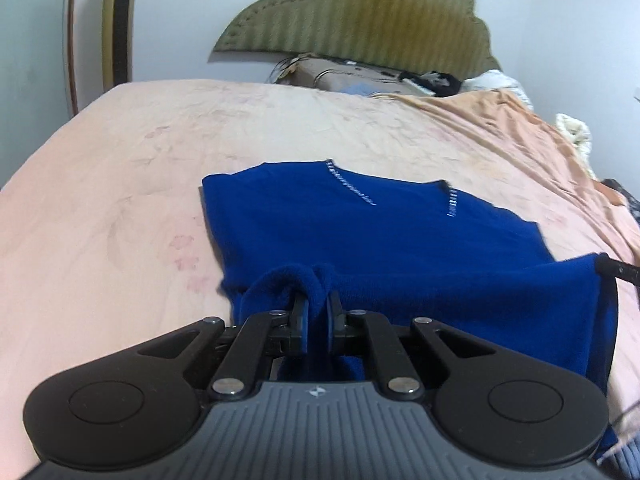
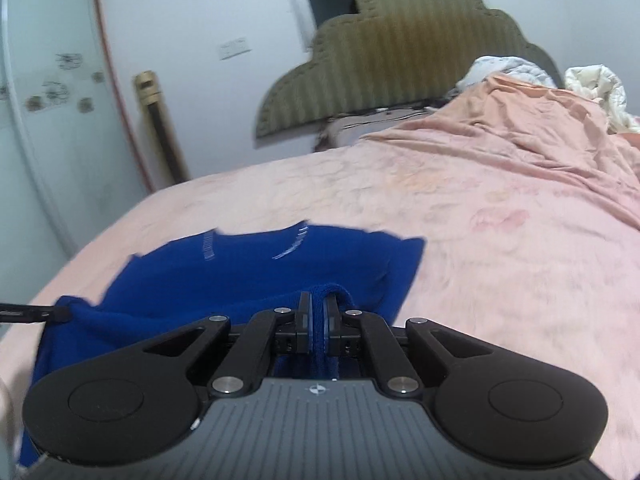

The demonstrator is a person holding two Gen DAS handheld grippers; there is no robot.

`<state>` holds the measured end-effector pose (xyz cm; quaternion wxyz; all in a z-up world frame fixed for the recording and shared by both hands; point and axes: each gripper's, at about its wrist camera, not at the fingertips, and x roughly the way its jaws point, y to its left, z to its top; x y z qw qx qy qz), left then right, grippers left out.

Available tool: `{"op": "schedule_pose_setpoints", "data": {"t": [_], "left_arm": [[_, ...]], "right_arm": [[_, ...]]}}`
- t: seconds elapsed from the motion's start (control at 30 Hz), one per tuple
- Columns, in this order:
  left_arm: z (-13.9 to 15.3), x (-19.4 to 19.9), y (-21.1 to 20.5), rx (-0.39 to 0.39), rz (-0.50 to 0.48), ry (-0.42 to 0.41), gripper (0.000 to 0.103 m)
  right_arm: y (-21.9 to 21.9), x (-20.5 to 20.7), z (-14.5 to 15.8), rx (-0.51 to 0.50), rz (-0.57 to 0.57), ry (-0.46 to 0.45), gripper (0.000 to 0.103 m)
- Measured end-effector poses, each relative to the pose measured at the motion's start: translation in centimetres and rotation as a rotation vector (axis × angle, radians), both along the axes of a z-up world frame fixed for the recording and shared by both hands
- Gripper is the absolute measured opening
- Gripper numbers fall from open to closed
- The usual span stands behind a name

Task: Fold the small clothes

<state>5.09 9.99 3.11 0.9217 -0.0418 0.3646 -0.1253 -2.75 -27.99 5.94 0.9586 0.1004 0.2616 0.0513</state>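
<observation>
A small royal-blue knit top (image 1: 392, 232) with two silvery trim strips lies on the pink bedsheet (image 1: 120, 200). Its far part rests flat; its near edge is lifted off the bed. My left gripper (image 1: 316, 304) is shut on the near left corner of the top. My right gripper (image 2: 316, 312) is shut on the near right corner of the same top (image 2: 248, 268). The right gripper's fingertip shows in the left wrist view (image 1: 618, 270), the left gripper's fingertip in the right wrist view (image 2: 24, 314). The lifted edge hangs stretched between them.
An olive padded headboard (image 1: 360, 16) stands at the far end, with a cardboard box (image 1: 352, 76) and dark items against it. Rumpled sheet and white bedding (image 2: 592, 84) pile up at the far right. A gold stand (image 1: 118, 24) and a glass door (image 2: 44, 120) are on the left.
</observation>
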Motion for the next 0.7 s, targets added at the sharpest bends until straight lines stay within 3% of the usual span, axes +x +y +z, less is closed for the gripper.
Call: {"op": "schedule_pose_setpoints", "data": {"t": [0.1, 0.2, 0.27, 0.3, 0.33, 0.4, 0.5, 0.57, 0.7], "left_arm": [[-1.5, 2.0, -0.9, 0.032, -0.014, 0.025, 0.011], [-2.6, 1.9, -1.1, 0.066, 0.015, 0.056, 0.014], [-2.6, 0.8, -0.9, 0.071, 0.022, 0.047, 0.025], [-2.5, 0.3, -0.9, 0.085, 0.033, 0.042, 0.045], [-2.5, -0.3, -0.9, 0.105, 0.054, 0.030, 0.072], [-2.5, -1.8, -1.0, 0.156, 0.111, -0.021, 0.086], [-2.9, -3.3, -2.1, 0.259, 0.140, -0.045, 0.086], [-3.1, -4.1, -2.6, 0.269, 0.159, -0.039, 0.086], [-3.5, -5.0, -3.3, 0.279, 0.168, -0.019, 0.086]], "right_arm": [[-0.4, 2.8, -1.6, -0.011, -0.036, 0.030, 0.009], [-0.5, 4.3, -3.8, -0.014, -0.079, 0.107, 0.024], [-0.8, 3.7, -4.4, 0.014, -0.103, 0.118, 0.030], [-0.9, 3.0, -4.4, 0.031, -0.096, 0.114, 0.039], [-1.0, 2.0, -4.4, 0.042, -0.093, 0.109, 0.044], [-1.0, 0.3, -4.4, 0.043, -0.104, 0.109, 0.047], [-0.5, -1.9, -4.6, 0.053, -0.098, 0.120, 0.047], [0.6, -3.1, -4.5, 0.052, -0.077, 0.112, 0.049], [4.2, -4.5, -4.0, -0.039, 0.024, 0.089, 0.071]]}}
